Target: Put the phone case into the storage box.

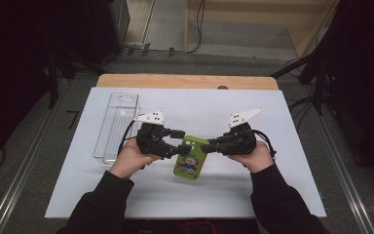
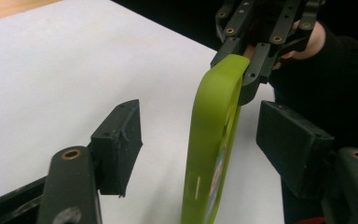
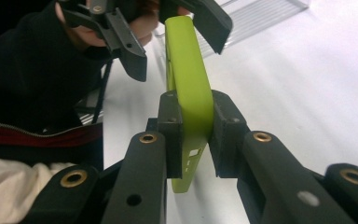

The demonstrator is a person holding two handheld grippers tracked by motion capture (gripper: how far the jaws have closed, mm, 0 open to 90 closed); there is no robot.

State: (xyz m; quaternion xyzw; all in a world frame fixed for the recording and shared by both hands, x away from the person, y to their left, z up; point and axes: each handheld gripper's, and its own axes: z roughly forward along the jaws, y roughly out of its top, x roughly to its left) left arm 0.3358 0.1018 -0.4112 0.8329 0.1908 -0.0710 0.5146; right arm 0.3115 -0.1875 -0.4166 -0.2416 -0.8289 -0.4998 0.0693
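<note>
A lime-green phone case (image 1: 191, 158) with a cartoon figure on its face hangs edge-on over the white table cover, between the two hands. My right gripper (image 1: 207, 145) is shut on one end of it; in the right gripper view both pads press its sides (image 3: 191, 135). My left gripper (image 1: 180, 141) is open around the other end. In the left gripper view the case (image 2: 212, 140) stands between the two pads with a gap on each side, touching neither. The right gripper (image 2: 248, 74) clamps the case's far end there.
A clear ribbed plastic tray (image 1: 117, 126) lies on the left of the white cover (image 1: 272, 185), just beyond the left hand. A wooden table edge (image 1: 185, 80) shows at the back. Dark equipment and cables stand around the table.
</note>
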